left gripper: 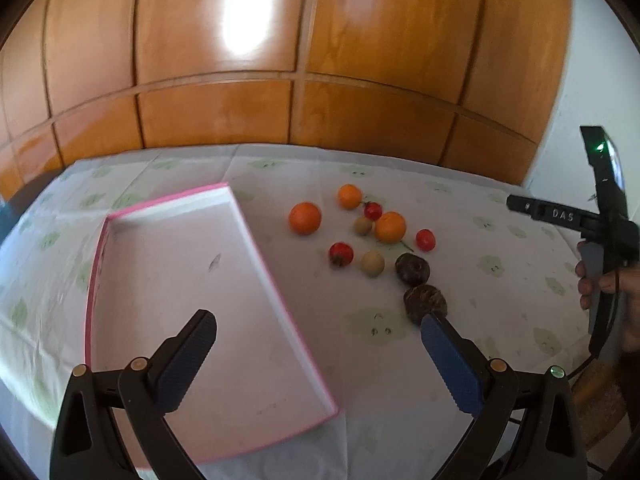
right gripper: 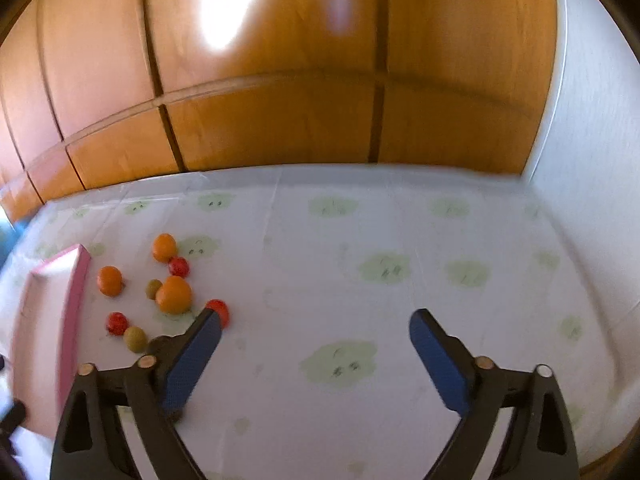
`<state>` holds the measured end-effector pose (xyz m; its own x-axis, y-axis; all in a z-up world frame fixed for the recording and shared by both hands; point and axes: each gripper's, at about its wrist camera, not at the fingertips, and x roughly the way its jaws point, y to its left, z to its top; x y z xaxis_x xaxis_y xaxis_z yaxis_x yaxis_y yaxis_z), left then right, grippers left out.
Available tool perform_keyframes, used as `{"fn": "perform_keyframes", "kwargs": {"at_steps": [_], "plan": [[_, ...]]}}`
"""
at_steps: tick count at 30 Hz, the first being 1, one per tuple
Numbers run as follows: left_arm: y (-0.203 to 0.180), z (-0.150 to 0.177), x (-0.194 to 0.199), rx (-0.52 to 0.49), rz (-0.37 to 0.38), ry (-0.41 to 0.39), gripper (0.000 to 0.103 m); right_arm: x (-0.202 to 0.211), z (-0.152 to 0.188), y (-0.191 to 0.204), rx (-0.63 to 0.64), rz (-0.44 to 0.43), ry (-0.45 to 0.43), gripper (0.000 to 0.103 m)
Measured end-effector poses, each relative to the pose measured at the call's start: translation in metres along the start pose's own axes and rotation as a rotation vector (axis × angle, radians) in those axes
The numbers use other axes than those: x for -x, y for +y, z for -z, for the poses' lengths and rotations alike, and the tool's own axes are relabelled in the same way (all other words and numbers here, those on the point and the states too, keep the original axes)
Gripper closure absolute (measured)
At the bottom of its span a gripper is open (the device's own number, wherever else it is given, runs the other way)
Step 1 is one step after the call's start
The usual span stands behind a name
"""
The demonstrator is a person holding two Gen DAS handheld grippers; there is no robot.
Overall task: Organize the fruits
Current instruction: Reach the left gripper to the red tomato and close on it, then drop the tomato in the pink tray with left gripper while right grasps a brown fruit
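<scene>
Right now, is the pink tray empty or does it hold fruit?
Empty: the pink tray shows only its bare white floor; the fruit lies beside it on the tablecloth.

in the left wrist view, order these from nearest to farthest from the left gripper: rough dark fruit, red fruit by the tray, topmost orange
1. rough dark fruit, just beyond the right-hand finger of the left gripper.
2. red fruit, mid cluster, nearer the pink tray.
3. topmost orange, far end.

Glossy varnished wood panels (left gripper: 248,32) at the far side mirror a bright glare. A matt printed cloth (left gripper: 460,208) with creases covers the counter, and the pink-edged tray (left gripper: 236,216) looks like matt cardboard. The tongs' pads (left gripper: 450,364) are ribbed blue rubber on black plastic
</scene>
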<state>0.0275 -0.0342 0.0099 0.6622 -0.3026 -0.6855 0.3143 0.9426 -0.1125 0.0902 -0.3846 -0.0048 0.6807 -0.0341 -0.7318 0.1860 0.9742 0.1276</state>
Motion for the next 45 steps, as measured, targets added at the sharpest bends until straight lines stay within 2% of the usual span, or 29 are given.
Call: {"fn": "perform_keyframes", "kwargs": {"at_steps": [1,4,7,9,11,13,16,21,26,28,29,31,32,34,37,41,43,45], "plan": [[-0.001,-0.004,-0.003,-0.010,0.004,0.003,0.000,-0.001,0.000,0.001,-0.004,0.003,0.019,0.010],[-0.002,-0.014,-0.020,-0.015,0.019,0.046,0.000,0.006,-0.001,0.002,-0.001,-0.007,-0.007,0.010],[-0.005,-0.025,-0.040,-0.042,0.017,0.120,0.000,0.009,-0.001,0.005,0.012,-0.025,-0.016,0.010],[-0.009,-0.032,-0.052,-0.082,-0.035,0.144,0.000,0.009,-0.002,0.008,0.023,-0.031,-0.025,0.010],[-0.012,-0.036,-0.060,-0.108,-0.066,0.158,0.005,0.008,-0.002,0.011,0.040,-0.031,-0.021,0.010],[-0.014,-0.042,-0.072,-0.113,-0.067,0.190,0.020,0.006,-0.002,0.013,0.051,-0.040,-0.021,0.010],[-0.014,-0.048,-0.093,-0.085,-0.042,0.251,0.035,0.007,-0.001,0.015,0.069,-0.041,-0.021,0.010],[-0.013,-0.062,-0.127,-0.024,-0.020,0.312,0.045,0.004,-0.002,0.015,0.079,-0.045,-0.008,0.010],[-0.016,-0.075,-0.152,0.004,-0.018,0.324,0.047,0.001,-0.001,0.018,0.089,-0.048,0.007,0.010],[-0.017,-0.075,-0.166,0.013,-0.022,0.348,0.060,0.000,-0.001,0.018,0.089,-0.047,0.009,0.010],[-0.016,-0.073,-0.173,0.020,-0.022,0.361,0.061,-0.001,-0.001,0.018,0.089,-0.047,0.011,0.010],[-0.016,-0.070,-0.182,0.031,-0.009,0.376,0.075,-0.002,-0.001,0.018,0.088,-0.053,0.015,0.012],[-0.015,-0.067,-0.184,0.034,-0.008,0.383,0.075,-0.003,-0.001,0.019,0.090,-0.057,0.023,0.013],[-0.016,-0.063,-0.180,0.025,0.000,0.366,0.076,-0.008,0.001,0.021,0.097,-0.084,0.050,0.021],[-0.018,-0.056,-0.168,0.007,0.007,0.341,0.076,-0.015,0.006,0.031,0.113,-0.184,0.109,0.032],[-0.013,-0.053,-0.147,0.038,0.038,0.291,0.076,-0.027,0.022,0.065,0.215,-0.388,0.244,0.033],[-0.009,-0.053,-0.130,0.047,0.047,0.253,0.076,-0.032,0.033,0.084,0.288,-0.424,0.295,0.033],[-0.006,-0.054,-0.114,0.044,0.050,0.210,0.076,-0.037,0.046,0.101,0.356,-0.408,0.325,0.032]]}}
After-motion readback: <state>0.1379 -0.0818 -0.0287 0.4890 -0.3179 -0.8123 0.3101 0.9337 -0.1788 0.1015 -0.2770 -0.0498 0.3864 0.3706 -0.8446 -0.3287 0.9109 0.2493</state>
